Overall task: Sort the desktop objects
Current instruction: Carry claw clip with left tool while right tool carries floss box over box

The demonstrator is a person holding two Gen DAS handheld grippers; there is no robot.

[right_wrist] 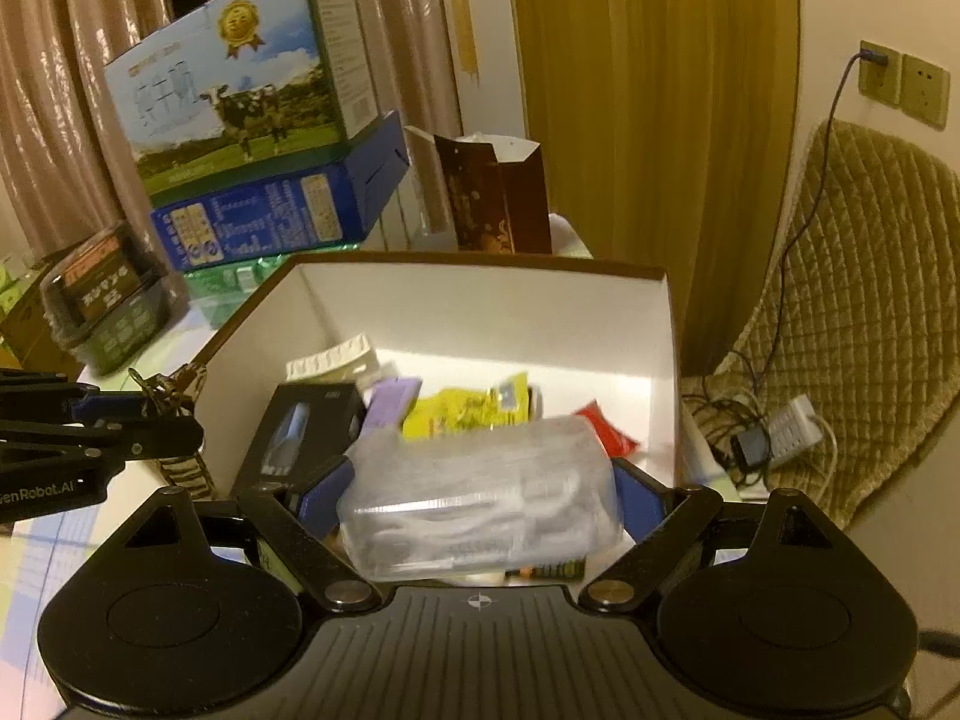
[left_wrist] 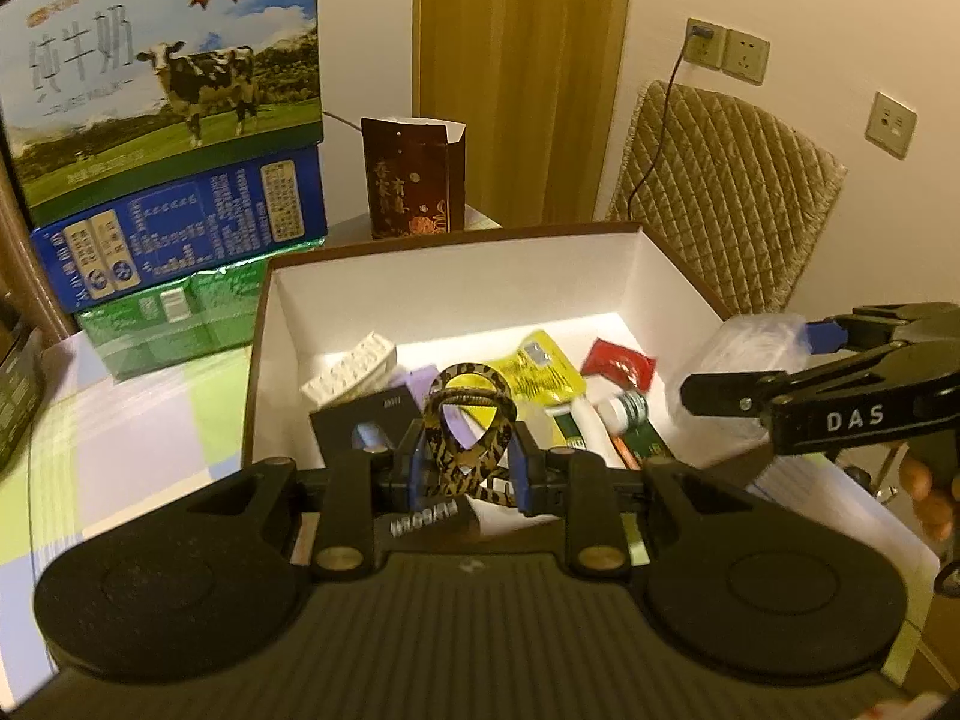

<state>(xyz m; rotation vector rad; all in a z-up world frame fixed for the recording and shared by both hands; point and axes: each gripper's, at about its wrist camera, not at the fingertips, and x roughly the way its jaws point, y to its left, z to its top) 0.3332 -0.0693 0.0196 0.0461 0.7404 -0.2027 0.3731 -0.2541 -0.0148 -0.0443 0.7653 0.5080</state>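
Observation:
A brown box with a white inside point(left_wrist: 456, 294) point(right_wrist: 498, 312) stands on the table. It holds a yellow packet point(left_wrist: 540, 369) point(right_wrist: 468, 408), a red sachet point(left_wrist: 618, 363), a white clip point(left_wrist: 351, 366), a black carton point(left_wrist: 360, 420) point(right_wrist: 300, 426) and tubes. My left gripper point(left_wrist: 469, 459) is shut on a tortoiseshell hair clip point(left_wrist: 468, 426) over the box's near edge; it shows in the right wrist view point(right_wrist: 168, 390) too. My right gripper point(right_wrist: 480, 495) is shut on a clear plastic bag of white items point(right_wrist: 480, 492) point(left_wrist: 744, 354) above the box's right side.
Stacked milk cartons point(left_wrist: 168, 96) point(right_wrist: 258, 132) stand at the back left, with a dark brown paper bag point(left_wrist: 414, 177) behind the box. A quilted chair point(left_wrist: 720, 192) is on the right. A power strip with cables point(right_wrist: 780, 432) lies on it.

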